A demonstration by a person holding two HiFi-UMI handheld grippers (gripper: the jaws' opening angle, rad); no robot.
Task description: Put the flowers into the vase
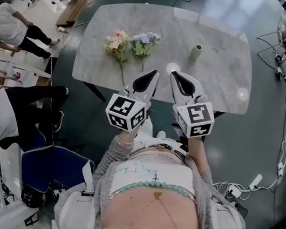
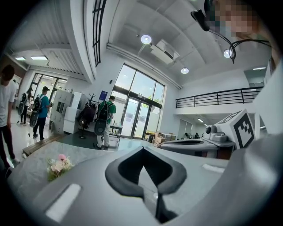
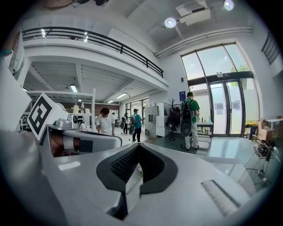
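Observation:
Two flower bunches lie on the marble table (image 1: pixel 223 32): a pink one (image 1: pixel 117 42) and a pale purple one (image 1: pixel 145 41), stems toward me. To their right a small green vase (image 1: pixel 196 53) stands upright. My left gripper (image 1: pixel 153 73) and right gripper (image 1: pixel 175 74) hover side by side over the table's near edge, both shut and empty. In the left gripper view the left gripper (image 2: pixel 142 149) points level across the table, with the pink flowers (image 2: pixel 59 165) low at the left. The right gripper (image 3: pixel 138 145) faces the hall; neither flowers nor vase show in its view.
Two bright light spots (image 1: pixel 173 67) lie on the tabletop. A blue chair (image 1: pixel 54 167) and seated people (image 1: pixel 0 113) are at my left. Cables and a power strip (image 1: pixel 254 183) lie on the floor at the right. People (image 2: pixel 105 119) stand in the hall beyond.

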